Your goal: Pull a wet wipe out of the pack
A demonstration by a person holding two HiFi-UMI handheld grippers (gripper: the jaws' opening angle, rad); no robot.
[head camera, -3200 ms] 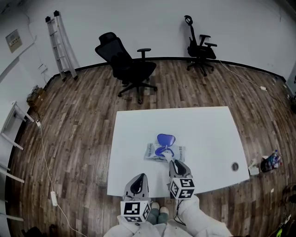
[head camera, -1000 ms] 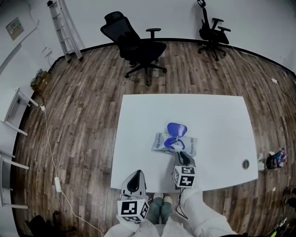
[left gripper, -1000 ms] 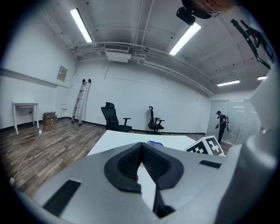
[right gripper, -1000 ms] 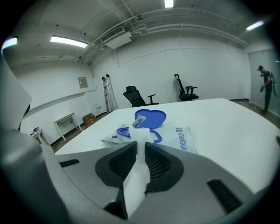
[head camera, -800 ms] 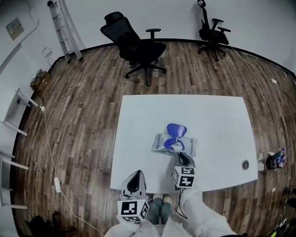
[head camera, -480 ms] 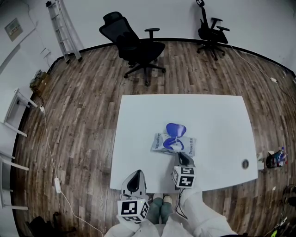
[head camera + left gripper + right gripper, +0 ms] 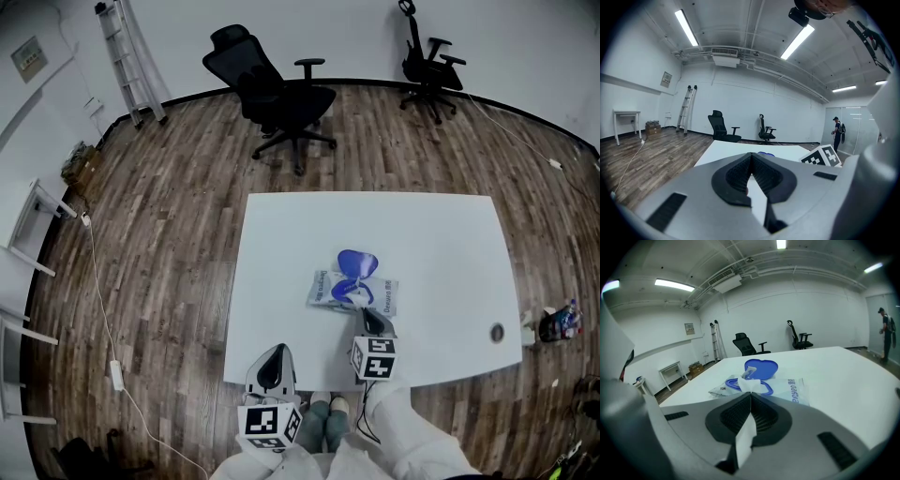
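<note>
At the middle of the white rectangular table [image 7: 441, 253], a clear plastic wipe pack with its blue oval lid flipped open [image 7: 354, 292] is laid flat. A white wet wipe [image 7: 749, 386] rising from its opening is pinched in the right gripper [image 7: 751, 401], whose jaws are pressed together on it. The pull is judged begun, and a steady draw back, away from the pack, is called for. The left gripper [image 7: 751, 161] is closed on nothing, near the table's near edge.

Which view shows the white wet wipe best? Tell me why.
The right gripper view: the white wet wipe runs from the clear pack with the blue lid into the shut right tool. In the head view it is too small to make out; the left gripper view does not show it.
</note>
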